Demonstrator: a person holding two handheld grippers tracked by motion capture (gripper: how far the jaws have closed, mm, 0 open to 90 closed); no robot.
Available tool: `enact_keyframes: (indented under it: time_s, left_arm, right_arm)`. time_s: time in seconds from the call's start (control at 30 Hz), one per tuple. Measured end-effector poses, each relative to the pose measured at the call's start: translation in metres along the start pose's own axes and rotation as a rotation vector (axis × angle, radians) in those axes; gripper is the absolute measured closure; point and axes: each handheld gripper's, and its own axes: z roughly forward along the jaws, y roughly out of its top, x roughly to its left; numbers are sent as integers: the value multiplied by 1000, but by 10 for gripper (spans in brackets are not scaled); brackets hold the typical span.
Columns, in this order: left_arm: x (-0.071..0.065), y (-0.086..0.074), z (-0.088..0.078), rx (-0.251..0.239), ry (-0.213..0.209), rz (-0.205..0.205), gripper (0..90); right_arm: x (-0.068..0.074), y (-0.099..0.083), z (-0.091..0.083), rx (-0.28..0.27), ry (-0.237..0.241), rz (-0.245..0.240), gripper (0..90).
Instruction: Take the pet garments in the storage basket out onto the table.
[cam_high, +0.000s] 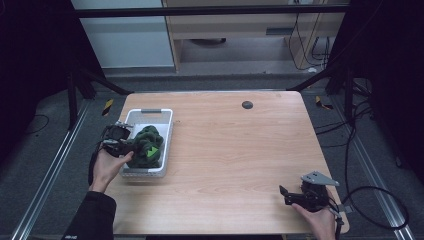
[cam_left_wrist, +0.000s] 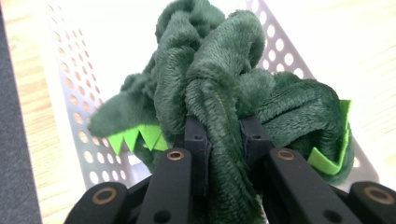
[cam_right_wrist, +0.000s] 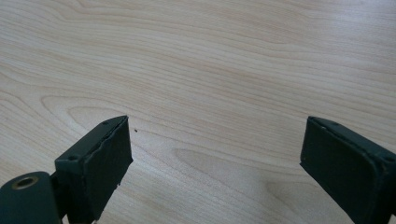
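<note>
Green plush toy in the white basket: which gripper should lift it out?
Left. The left gripper is already shut on the green plush toy in the white basket; the right gripper is open over bare table, far off.

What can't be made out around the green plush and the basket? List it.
- Basket floor: high view, covered by the plush.
- The plush's shape: left gripper view, bunched folds in the left tongs hide it; high view, too small.
- The plush's lower part: left gripper view, cut off behind the tongs.
- Right tongs: right gripper view, bottom edge cuts them off.

Left hand-held gripper (cam_high: 131, 146) clamped tight, right hand-held gripper (cam_right_wrist: 215, 154) jaws spread wide
</note>
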Motion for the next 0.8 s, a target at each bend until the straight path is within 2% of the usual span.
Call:
enact_keyframes:
  time_s: [0.27, 0.8]
  left_arm:
    - [-2, 7, -29, -53, 5, 16, 774]
    - [-9, 22, -60, -88, 1, 71, 777]
  right_arm:
    - [0, 0, -1, -2, -4, 5, 88]
    - [0, 1, -2, -1, 2, 4, 88]
